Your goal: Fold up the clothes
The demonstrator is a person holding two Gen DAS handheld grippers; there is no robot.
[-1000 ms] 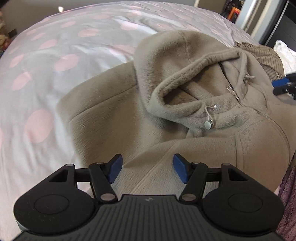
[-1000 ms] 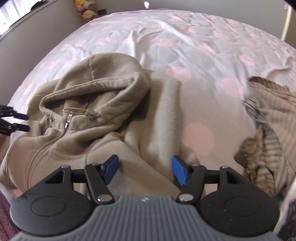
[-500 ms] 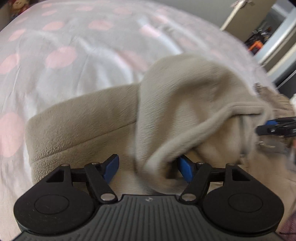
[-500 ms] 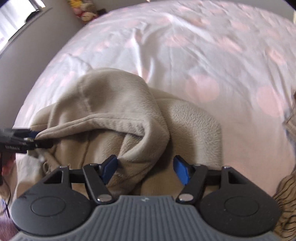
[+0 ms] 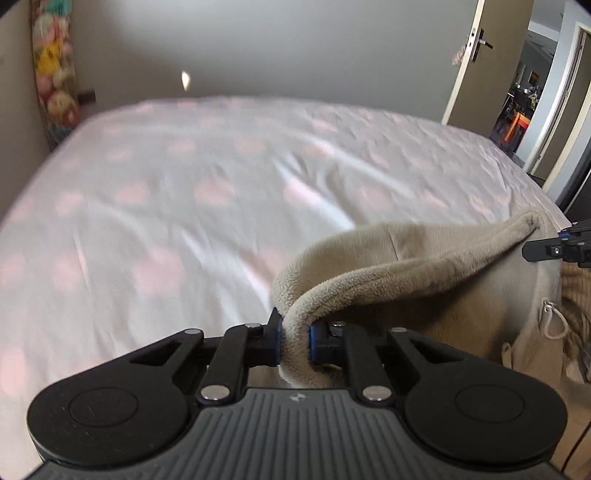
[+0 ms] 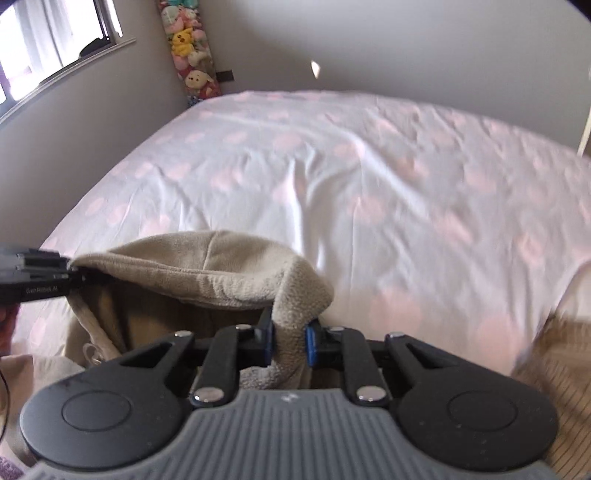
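Note:
A beige fleece hoodie point(image 5: 424, 258) hangs lifted above the bed, its thick edge stretched between both grippers. My left gripper point(image 5: 294, 341) is shut on one end of that edge. My right gripper point(image 6: 289, 343) is shut on the other end, where the hoodie point(image 6: 207, 269) bunches up. In the left wrist view the right gripper point(image 5: 554, 249) shows at the right edge, pinching the fleece. The left gripper point(image 6: 37, 278) appears at the left of the right wrist view. A white drawstring point(image 5: 552, 319) dangles at the right. The hoodie's body is mostly hidden below.
The bed point(image 5: 184, 192) with a white, pink-spotted cover stretches ahead. A striped brown garment point(image 6: 554, 369) lies at the lower right. Plush toys point(image 6: 188, 48) hang in the far corner by a window point(image 6: 55, 33). An open door point(image 5: 476, 59) stands at the right.
Both grippers went from open over the flat hoodie to shut on its edge, then lifted it off the bed. The views have tilted up toward the far wall.

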